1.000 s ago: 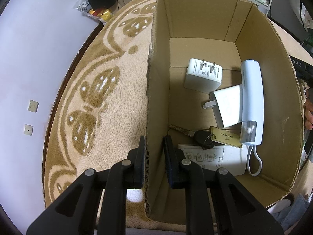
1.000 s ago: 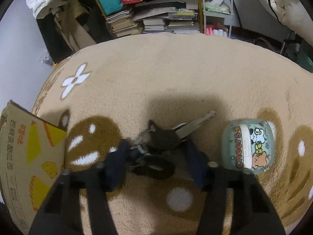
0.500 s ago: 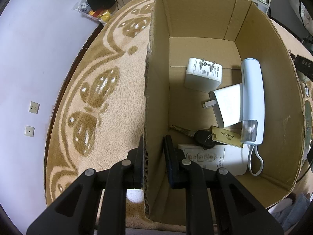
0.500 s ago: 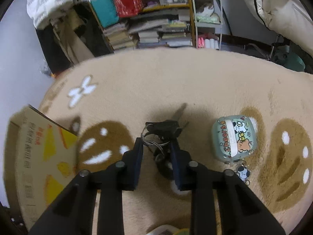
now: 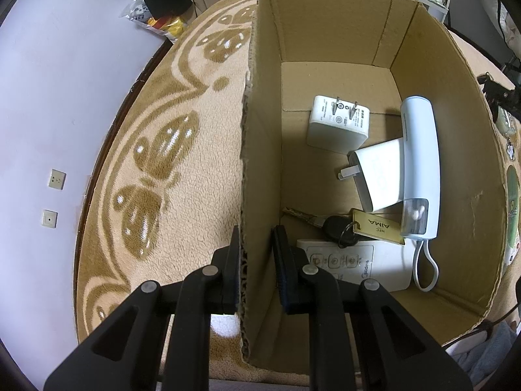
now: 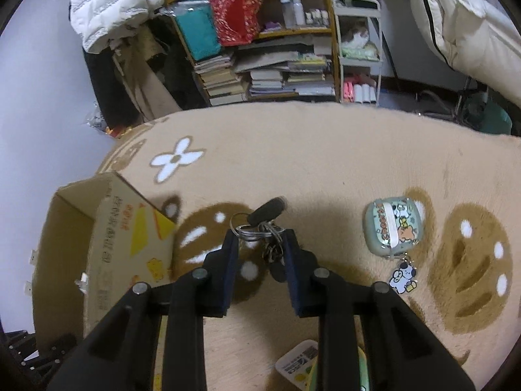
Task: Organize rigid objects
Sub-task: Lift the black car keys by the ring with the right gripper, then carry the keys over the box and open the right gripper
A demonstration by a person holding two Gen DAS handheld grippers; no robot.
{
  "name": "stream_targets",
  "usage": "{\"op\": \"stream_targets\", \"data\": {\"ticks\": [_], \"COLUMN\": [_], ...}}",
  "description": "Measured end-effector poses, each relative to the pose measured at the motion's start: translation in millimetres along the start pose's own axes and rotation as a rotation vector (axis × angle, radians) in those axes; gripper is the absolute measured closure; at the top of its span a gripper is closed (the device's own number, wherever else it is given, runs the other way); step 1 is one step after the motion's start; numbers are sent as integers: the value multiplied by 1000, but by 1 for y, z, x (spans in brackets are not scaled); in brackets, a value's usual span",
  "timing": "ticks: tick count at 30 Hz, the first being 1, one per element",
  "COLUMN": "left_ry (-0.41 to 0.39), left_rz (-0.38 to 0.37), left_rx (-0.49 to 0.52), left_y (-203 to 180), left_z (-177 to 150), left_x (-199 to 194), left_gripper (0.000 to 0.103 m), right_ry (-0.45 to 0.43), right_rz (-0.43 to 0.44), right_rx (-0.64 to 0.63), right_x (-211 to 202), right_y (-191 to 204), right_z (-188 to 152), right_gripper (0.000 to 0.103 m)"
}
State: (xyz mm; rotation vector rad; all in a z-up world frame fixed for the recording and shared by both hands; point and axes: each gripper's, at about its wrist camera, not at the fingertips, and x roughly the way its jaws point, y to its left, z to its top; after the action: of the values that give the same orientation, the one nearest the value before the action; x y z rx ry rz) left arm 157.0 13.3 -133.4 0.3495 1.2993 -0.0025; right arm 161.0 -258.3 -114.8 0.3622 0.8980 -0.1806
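Closed on cardboard, the left gripper [image 5: 255,233] has one finger outside and one inside the left wall of the open cardboard box [image 5: 260,163], which stands on the patterned beige rug [image 5: 182,169]. Narrowed around a key bunch [image 6: 263,228], the right gripper [image 6: 260,238] holds its rings between the pads, lifted off the rug just to the right of the box, one black-headed key sticking forward beyond the fingertips. Five things lie on the box floor: two white plug adapters, one [image 5: 338,123] toward the far wall with two prongs up, the other [image 5: 377,176] nearer the middle; one pale blue cylinder with a loop strap [image 5: 420,169] along the right wall, lying partly over the second adapter; one black-headed key with a tan tag [image 5: 338,228] near the front; and one white remote [image 5: 355,264] under that key, closest to the gripped wall. On the rug well to the right of the box sits one green cartoon-printed case [image 6: 394,228] with one dog charm [image 6: 402,275] on a short chain. One white item [image 6: 298,363] shows only in part at the bottom edge of the right wrist view.
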Motion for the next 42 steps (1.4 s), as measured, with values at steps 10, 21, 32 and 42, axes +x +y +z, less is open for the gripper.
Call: {"op": "stream_targets", "data": {"ticks": [10, 21, 32, 42], "left_ry": [2, 3, 3, 3], "left_rz": [-3, -11, -10, -14], "left_rx": [-6, -13, -12, -15], "left_y": [0, 1, 1, 3], "left_z": [1, 1, 2, 1], "left_x": [0, 0, 0, -1], "left_gripper": [85, 85, 85, 85], "right_ry": [-62, -193, -180, -91], "right_rz": [61, 190, 327, 336], "right_rx": [-48, -158, -260, -301], "right_x": [-32, -92, -101, -72], "right_y": [32, 77, 121, 130], "right_z": [5, 5, -16, -31], "right_gripper": [75, 75, 75, 84]}}
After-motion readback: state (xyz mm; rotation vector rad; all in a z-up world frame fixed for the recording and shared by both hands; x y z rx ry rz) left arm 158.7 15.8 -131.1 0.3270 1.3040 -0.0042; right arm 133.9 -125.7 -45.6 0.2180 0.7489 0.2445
